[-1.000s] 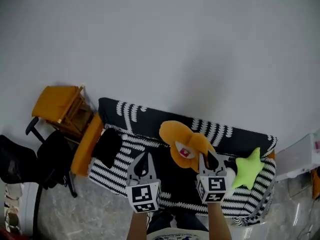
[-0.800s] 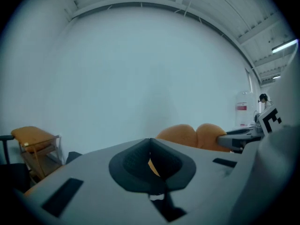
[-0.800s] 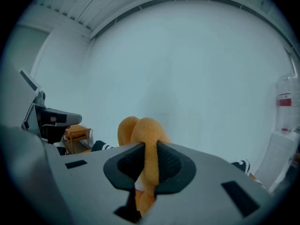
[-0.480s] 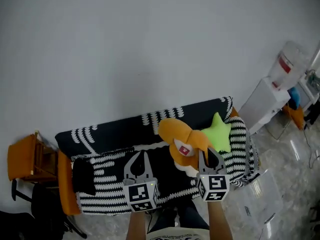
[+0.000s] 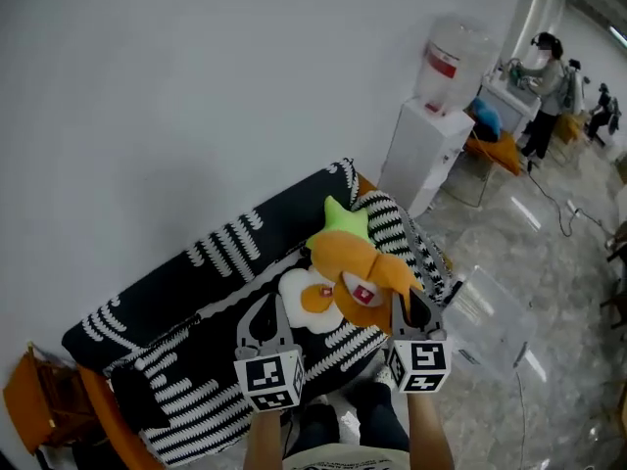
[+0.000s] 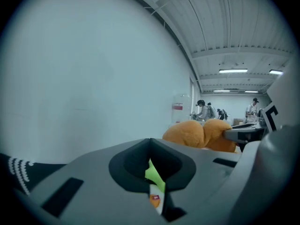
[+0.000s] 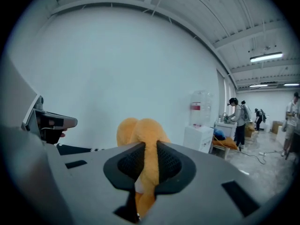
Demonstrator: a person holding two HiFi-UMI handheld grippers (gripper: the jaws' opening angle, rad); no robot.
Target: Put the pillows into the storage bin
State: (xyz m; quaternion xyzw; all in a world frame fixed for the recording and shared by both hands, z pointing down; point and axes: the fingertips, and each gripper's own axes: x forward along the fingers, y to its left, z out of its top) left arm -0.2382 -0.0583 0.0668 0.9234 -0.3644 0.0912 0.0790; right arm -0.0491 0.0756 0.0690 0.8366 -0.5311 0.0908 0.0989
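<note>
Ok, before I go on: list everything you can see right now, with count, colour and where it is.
plush pillow: 1, orange, held up over the sofa
star pillow: 1, green, on the sofa near its right end
egg pillow: 1, white with an orange yolk, on the sofa seat
sofa: 1, black-and-white striped cover, against the wall
storage bin: 1, clear, on the floor off the sofa's right end
water dispenser: 1, white, bottle on top, by the wall past the sofa
people: at least two, far background
left tongs: 1, grey, shut, empty
right tongs: 1, grey, shut on the plush pillow
</note>
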